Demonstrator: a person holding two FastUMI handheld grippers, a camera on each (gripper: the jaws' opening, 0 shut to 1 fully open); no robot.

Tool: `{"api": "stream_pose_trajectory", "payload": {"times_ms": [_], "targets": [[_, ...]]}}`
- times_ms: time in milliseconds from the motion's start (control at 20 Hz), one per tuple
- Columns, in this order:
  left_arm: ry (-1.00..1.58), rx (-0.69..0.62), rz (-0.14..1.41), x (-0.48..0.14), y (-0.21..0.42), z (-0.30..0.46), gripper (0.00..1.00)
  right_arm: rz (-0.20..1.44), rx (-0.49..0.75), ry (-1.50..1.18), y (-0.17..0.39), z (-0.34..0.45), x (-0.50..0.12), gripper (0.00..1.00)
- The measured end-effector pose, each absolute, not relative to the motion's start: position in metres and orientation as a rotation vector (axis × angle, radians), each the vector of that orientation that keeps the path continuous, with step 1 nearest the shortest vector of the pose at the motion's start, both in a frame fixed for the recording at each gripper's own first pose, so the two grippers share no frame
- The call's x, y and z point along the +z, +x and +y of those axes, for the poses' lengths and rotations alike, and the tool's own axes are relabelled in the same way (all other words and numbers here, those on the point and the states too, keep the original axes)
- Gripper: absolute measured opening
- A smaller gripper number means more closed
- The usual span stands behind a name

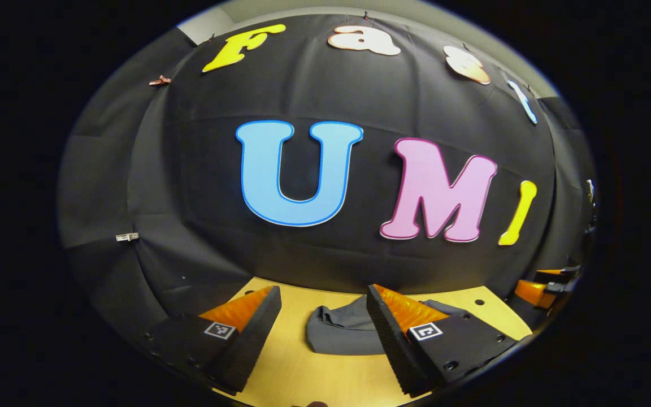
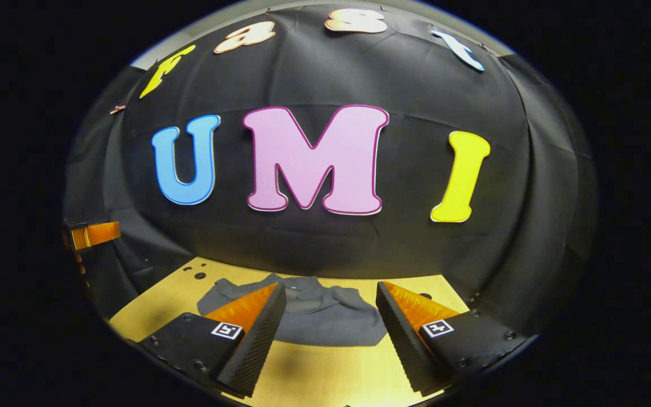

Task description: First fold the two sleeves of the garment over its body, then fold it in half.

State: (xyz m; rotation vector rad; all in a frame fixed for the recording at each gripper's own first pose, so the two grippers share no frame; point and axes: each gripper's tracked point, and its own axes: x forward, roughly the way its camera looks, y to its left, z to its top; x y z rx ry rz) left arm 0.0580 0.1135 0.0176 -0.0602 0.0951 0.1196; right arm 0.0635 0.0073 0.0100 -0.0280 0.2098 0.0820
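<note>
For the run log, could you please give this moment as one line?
left gripper: open, above table | right gripper: open | garment: grey, flat, untouched

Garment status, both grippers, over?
Left gripper and right gripper: jaws open, above the table, holding nothing. Grey garment lies bunched near the far edge, untouched. Nothing in the way.
</note>
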Motion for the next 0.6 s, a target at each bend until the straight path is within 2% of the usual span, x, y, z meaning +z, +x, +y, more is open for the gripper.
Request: {"api": "stream_pose_trajectory", "payload": {"times_ms": [350,600], "targets": [[-0.014,0.097,0.087,-0.003,-0.019,0.094,0.96,0.200,0.108,-0.068,-0.020,0.021,0.003,0.99],[-0.007,0.073,0.130,-0.033,-0.059,0.087,0.96,0.277,0.136,-0.047,-0.061,0.031,-0.022,0.98]]}}
